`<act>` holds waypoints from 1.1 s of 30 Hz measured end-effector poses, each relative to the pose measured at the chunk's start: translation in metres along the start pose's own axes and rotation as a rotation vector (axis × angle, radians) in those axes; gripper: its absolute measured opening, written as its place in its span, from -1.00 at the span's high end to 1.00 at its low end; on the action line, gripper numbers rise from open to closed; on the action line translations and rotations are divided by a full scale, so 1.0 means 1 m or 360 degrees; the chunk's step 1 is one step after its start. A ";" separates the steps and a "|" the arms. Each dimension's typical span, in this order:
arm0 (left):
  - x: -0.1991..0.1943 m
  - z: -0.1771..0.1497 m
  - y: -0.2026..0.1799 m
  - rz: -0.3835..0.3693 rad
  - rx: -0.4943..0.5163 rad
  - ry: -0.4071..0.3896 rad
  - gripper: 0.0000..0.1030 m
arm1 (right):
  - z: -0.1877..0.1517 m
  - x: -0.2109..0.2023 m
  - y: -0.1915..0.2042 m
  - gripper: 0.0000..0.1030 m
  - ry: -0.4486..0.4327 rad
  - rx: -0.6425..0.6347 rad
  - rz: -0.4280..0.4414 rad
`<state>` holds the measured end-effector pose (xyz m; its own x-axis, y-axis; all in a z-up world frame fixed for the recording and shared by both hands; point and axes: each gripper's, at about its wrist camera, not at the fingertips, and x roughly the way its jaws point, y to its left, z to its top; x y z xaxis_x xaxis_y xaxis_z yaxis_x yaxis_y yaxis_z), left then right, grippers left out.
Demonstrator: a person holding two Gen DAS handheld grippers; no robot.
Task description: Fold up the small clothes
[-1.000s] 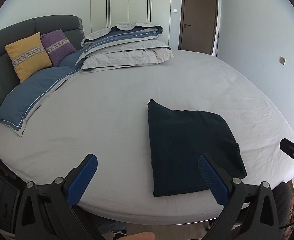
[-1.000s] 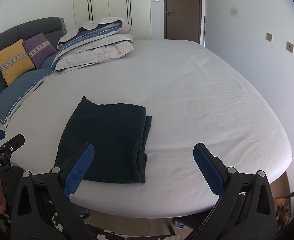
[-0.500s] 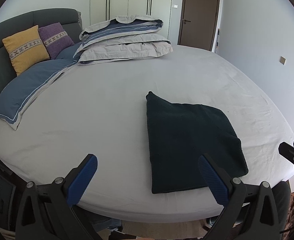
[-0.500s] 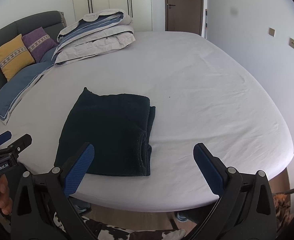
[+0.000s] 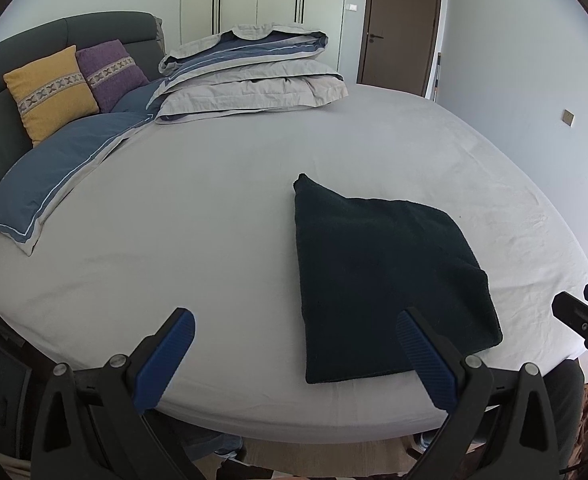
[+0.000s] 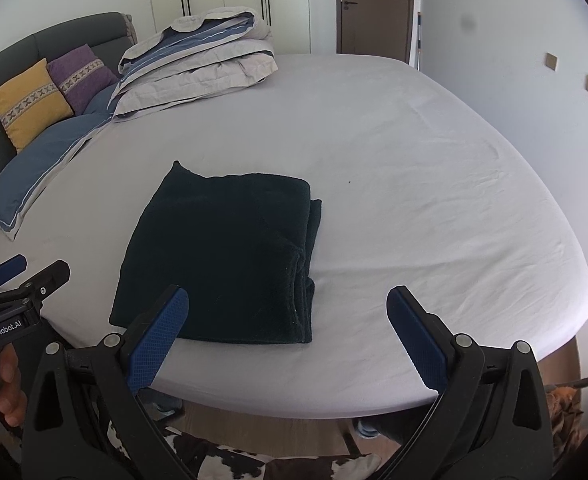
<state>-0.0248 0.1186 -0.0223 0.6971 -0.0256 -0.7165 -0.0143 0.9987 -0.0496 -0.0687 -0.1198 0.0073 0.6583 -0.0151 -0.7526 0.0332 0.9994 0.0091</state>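
Observation:
A dark green garment (image 5: 381, 276) lies folded into a flat rectangle near the front edge of the bed; in the right wrist view the garment (image 6: 222, 256) shows stacked layers along its right side. My left gripper (image 5: 294, 334) is open and empty, held above the bed's front edge to the garment's left. My right gripper (image 6: 288, 314) is open and empty, above the front edge by the garment's right corner. Neither touches the cloth.
The bed sheet (image 5: 174, 216) is light grey. A folded duvet (image 5: 250, 76), a blue pillow (image 5: 54, 176), a yellow cushion (image 5: 50, 88) and a purple cushion (image 5: 110, 68) lie at the back left by the headboard. A wardrobe and door stand behind.
Both grippers have risen and tilted slightly, so the garment sits a little lower and nearer in both views. The garment has not moved. Both grippers stay open.

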 end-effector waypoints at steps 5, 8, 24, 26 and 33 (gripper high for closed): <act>0.002 0.000 -0.001 -0.0002 0.0007 0.0008 -1.00 | 0.000 0.001 0.000 -0.96 0.0008 0.0006 0.0010; 0.003 -0.001 -0.002 -0.0004 0.0008 0.0015 -1.00 | 0.000 0.002 0.000 -0.96 0.0012 0.0005 0.0010; 0.006 -0.004 -0.004 -0.0007 0.0010 0.0026 -1.00 | -0.001 0.006 0.001 -0.96 0.0031 -0.0003 0.0015; 0.007 -0.005 -0.004 -0.0008 0.0012 0.0026 -1.00 | -0.001 0.006 0.001 -0.96 0.0032 -0.0003 0.0016; 0.008 -0.006 -0.005 -0.0009 0.0016 0.0029 -1.00 | -0.001 0.006 0.002 -0.96 0.0033 -0.0003 0.0015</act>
<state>-0.0237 0.1133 -0.0319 0.6837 -0.0320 -0.7290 -0.0031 0.9989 -0.0467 -0.0656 -0.1181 0.0018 0.6427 -0.0049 -0.7661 0.0256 0.9996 0.0151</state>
